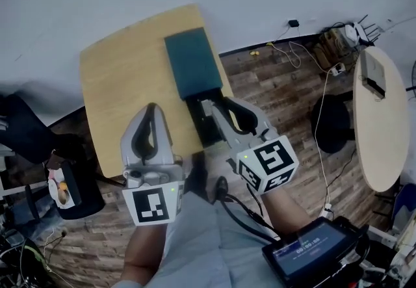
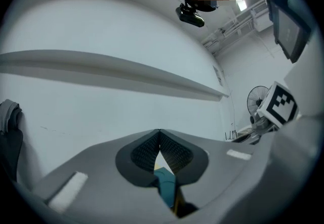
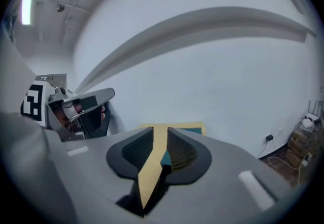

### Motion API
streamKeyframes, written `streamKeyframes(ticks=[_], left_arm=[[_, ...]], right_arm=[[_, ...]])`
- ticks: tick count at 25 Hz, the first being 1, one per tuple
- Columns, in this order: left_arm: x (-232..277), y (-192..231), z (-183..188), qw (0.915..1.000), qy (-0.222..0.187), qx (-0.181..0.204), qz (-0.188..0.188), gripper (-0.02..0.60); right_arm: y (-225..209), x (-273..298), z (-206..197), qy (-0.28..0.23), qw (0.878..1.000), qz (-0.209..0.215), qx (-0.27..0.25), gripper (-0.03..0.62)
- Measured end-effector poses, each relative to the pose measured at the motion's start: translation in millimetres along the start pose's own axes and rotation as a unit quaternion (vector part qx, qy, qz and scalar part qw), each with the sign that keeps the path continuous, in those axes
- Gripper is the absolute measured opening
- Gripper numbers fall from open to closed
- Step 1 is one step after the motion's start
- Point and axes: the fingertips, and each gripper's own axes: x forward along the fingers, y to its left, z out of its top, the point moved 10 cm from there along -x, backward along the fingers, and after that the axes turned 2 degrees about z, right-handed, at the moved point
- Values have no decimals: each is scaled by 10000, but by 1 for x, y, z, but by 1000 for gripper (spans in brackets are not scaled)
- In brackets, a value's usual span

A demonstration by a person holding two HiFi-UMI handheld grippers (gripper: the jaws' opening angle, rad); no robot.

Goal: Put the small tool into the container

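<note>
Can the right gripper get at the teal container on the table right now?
Probably yes: the right gripper hangs close to the teal container, jaws apart and empty, with nothing in the way.

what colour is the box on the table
The box is dark teal; head view shows it best.

R hand-held gripper (image 3: 160, 134) jaws apart, empty; table (image 3: 151, 167) thru gap.
</note>
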Motion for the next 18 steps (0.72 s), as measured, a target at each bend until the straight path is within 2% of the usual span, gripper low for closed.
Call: streamKeyframes(ticks=[3,9,18], left_arm=[[-15,-25,26,9998,-195,19,-47,11],[-51,-54,56,9986,-512,139,-35,11],[-75,-88,80,9966,-784,268,-10,11]], right_arm=[[15,-34,16,-614,9976,-93,-312,7],[39,-93,29,-1312,9886,-330,-656,2],[40,-143,34,-1686,9803,-502,-899,2]])
